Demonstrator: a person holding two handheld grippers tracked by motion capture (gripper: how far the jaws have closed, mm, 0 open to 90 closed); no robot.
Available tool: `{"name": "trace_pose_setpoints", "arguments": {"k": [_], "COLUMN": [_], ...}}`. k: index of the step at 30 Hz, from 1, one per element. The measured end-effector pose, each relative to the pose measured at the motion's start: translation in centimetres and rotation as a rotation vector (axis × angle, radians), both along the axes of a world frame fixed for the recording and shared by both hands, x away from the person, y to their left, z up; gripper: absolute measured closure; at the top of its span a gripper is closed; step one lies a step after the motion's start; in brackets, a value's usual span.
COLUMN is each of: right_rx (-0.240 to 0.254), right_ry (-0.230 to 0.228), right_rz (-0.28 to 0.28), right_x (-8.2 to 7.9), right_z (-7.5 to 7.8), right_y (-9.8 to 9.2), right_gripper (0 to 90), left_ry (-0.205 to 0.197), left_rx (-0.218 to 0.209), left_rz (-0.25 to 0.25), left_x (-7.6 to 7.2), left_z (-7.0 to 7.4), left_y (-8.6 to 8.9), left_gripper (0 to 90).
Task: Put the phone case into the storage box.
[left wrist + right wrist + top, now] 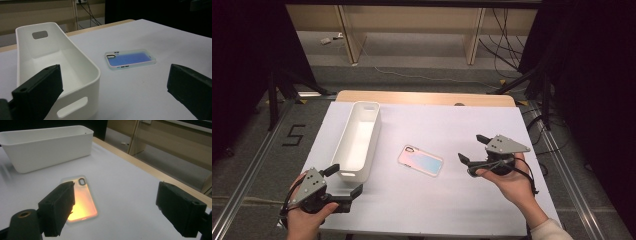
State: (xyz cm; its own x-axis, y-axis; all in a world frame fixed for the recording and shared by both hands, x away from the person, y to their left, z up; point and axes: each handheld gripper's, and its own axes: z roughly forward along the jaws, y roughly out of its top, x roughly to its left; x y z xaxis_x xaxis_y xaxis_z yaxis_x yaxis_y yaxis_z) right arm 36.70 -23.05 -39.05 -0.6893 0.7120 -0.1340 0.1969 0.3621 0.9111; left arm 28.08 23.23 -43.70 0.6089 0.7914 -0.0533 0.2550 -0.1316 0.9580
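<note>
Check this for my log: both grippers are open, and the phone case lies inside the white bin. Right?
Not quite. The phone case lies flat on the table beside the white bin, not inside it; the high view shows this. Both grippers, left and right, are indeed open.

Overhead light is falling evenly on the white surface (427,200), while the surroundings are sinking into near-black. The phone case (81,202) is glowing orange in the right gripper view. Close jaws are looking soft in both gripper views, and all pictures are looking slightly grainy
</note>
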Motion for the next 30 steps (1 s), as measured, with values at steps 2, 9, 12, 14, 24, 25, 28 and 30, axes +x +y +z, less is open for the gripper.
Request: {"name": "trace_pose_setpoints", "arguments": {"k": [2,9,12,14,24,25,28,30], "right_rx": [0.009,0.003,0.009,0.008,0.008,0.006,0.006,0.012], "right_ry": [-0.002,-0.003,-0.006,-0.010,0.002,-0.004,0.000,-0.002], "right_rz": [0.005,0.021,0.027,0.028,0.050,0.046,0.052,0.049], "right_x": [0.5,2.0,2.6,3.0,4.5,4.6,4.9,5.0], "right_z": [0.2,0.5,0.6,0.6,0.9,0.8,0.8,0.8], "right_y": [0.4,1.9,2.5,2.9,4.4,4.5,4.9,5.0], "right_gripper": [16.1,15.9,15.9,15.9,15.9,15.9,15.9,15.9], "left_ry": [0.004,-0.021,0.006,0.005,0.004,0.004,0.003,0.003], "left_rx": [0.006,0.004,-0.001,0.000,-0.004,-0.004,-0.005,-0.006], "left_rz": [0.001,-0.009,0.002,0.003,0.001,0.001,0.001,0.001], "left_x": [-0.1,0.2,-0.1,-0.1,-0.1,-0.1,-0.1,-0.1], "left_z": [0.0,0.0,0.1,0.1,0.1,0.1,0.1,0.1], "left_y": [0.0,0.1,0.1,0.1,0.1,0.1,0.2,0.2], "left_gripper": [0.0,0.0,0.0,0.0,0.0,0.0,0.0,0.0]}}
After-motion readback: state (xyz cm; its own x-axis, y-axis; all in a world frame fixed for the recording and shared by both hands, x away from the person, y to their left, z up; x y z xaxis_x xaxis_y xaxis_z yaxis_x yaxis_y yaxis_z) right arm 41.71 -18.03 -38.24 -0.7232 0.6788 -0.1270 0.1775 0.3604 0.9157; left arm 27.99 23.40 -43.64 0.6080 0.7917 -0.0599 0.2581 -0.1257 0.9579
